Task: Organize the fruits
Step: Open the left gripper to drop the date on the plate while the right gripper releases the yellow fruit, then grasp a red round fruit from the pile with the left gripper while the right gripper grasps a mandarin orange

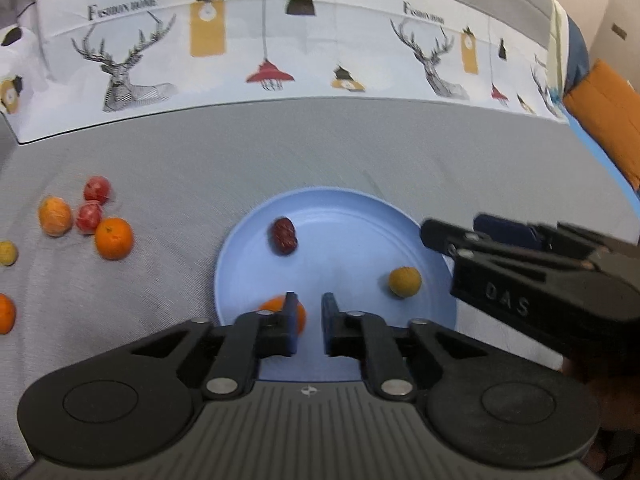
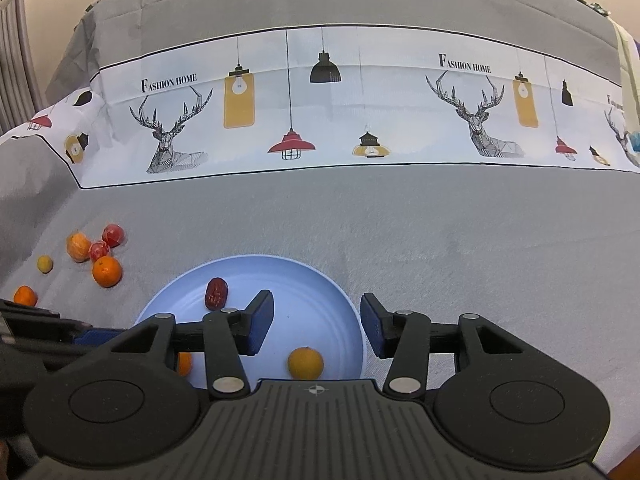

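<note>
Fruits lie partly on a light blue plate (image 1: pixel 400 216) and partly loose on the grey cloth (image 1: pixel 280 152) to its left. Nearest in the left wrist view, the left gripper (image 1: pixel 309 320) hovers over the plate's near edge with a narrow empty gap between its blue pads; nothing is held, and an orange fruit (image 1: pixel 301 316) on the plate sits just behind and beside its left finger. In the right wrist view, the right gripper (image 2: pixel 316 324) hangs over the plate's right half with its jaws standing apart and nothing between the pads, while a yellow-orange fruit (image 2: pixel 305 363) rests on the plate below the gap, near the rim. That same fruit shows in the left view (image 1: pixel 405 281), close to the right gripper's black fingers. Farther in, a dark red wrinkled fruit (image 1: pixel 284 236) lies on the plate's far left part, apart from the others. Off the plate to the left, an orange (image 1: pixel 113 238) sits touching or just beside two small red fruits (image 1: pixel 93 204) and a paler orange fruit (image 1: pixel 55 216); a small yellow fruit (image 1: pixel 7 253) and another orange (image 1: pixel 5 313) lie at the left edge. Beyond all this runs a white printed band (image 2: pixel 340 108) with deer heads, hanging lamps and the words "Fashion Home".
</note>
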